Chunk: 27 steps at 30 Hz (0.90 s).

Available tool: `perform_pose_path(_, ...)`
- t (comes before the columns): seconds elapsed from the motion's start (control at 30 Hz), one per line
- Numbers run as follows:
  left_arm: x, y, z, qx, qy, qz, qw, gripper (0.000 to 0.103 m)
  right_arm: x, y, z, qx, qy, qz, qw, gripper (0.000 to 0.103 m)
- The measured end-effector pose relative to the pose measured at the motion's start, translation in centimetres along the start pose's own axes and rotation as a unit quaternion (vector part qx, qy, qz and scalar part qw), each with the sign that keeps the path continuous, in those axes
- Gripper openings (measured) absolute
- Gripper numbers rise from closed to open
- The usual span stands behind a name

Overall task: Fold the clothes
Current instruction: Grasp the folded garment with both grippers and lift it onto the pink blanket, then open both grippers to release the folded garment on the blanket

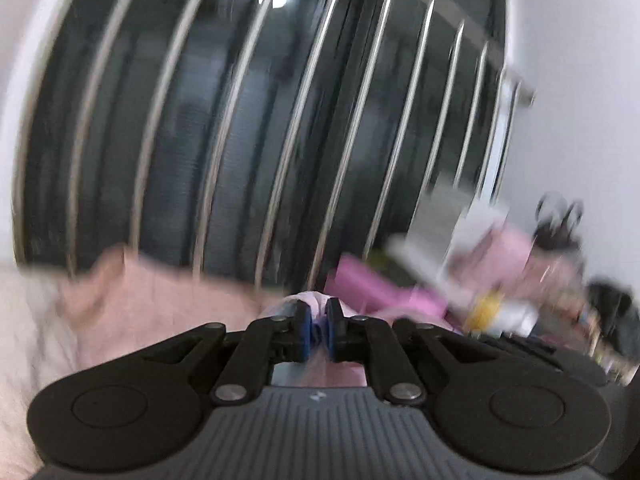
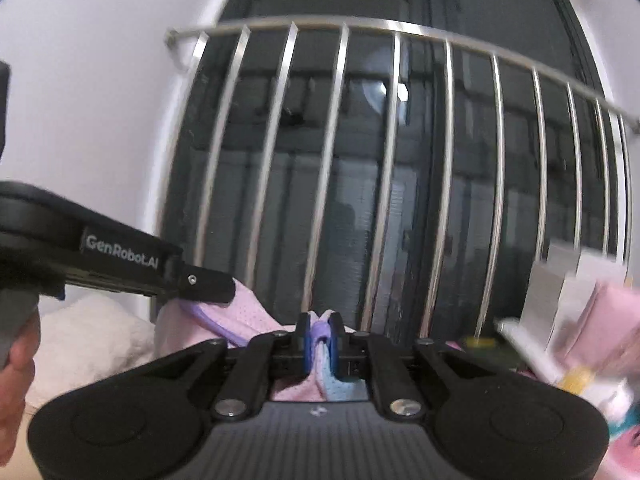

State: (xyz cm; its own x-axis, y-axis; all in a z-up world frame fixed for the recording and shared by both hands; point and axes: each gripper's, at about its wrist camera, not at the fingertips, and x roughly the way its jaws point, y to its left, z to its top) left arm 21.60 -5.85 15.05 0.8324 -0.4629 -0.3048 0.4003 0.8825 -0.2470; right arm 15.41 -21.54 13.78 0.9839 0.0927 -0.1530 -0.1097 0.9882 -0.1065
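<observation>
A pink mesh garment (image 2: 256, 316) with purple trim hangs stretched between both grippers, lifted in front of a barred window. My right gripper (image 2: 319, 340) is shut on a purple-trimmed edge of it, with pink and pale blue cloth hanging just below the pads. In the same view the left gripper (image 2: 224, 290) reaches in from the left and pinches the garment's other edge. The left wrist view is blurred, but there my left gripper (image 1: 318, 326) is shut on a bunch of pale pink cloth (image 1: 308, 300). The garment's lower part is hidden under the gripper bodies.
A dark window behind steel bars (image 2: 392, 184) fills the background. A whitish bedcover (image 2: 92, 340) lies at lower left, with a hand (image 2: 16, 376) on the left gripper's handle. Cluttered pink boxes and bottles (image 2: 592, 336) stand at the right, and a pink cloth (image 1: 160, 304) lies on the bed.
</observation>
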Motion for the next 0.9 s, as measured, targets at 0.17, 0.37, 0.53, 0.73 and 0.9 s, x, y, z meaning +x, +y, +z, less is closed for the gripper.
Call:
perform_pose_path(0.17,6.5,4.1,-10.1,0.001,0.164,0.059,0.9848,0.009,7.4,1.0,-9.3,-0.007,0.220,0.027,0.975,0.014)
perform_pose_path(0.37,3.5,6.4,-10.0,-0.082,0.148,0.053,0.9841,0.060,3.5,-0.5,-7.7,0.036,0.154,0.054,0.986,0.048)
perform_pose_path(0.53,5.4,6.0,-9.7,-0.121,0.155,0.070,0.9779,0.059,6.8,-1.0,-10.6,0.057,0.223,0.021,0.973,0.028)
perform_pose_path(0.73,5.9,4.4,-11.7,-0.084,0.182,0.076,0.9767,0.045,5.9,-3.1,-12.6,0.100,0.238,0.002,0.966,0.023)
perform_pose_path(0.9,4.2,4.8,-11.8,-0.088,0.183,0.085,0.9755,0.046,3.3,-1.8,-10.1,0.062,0.191,0.005,0.980,0.024)
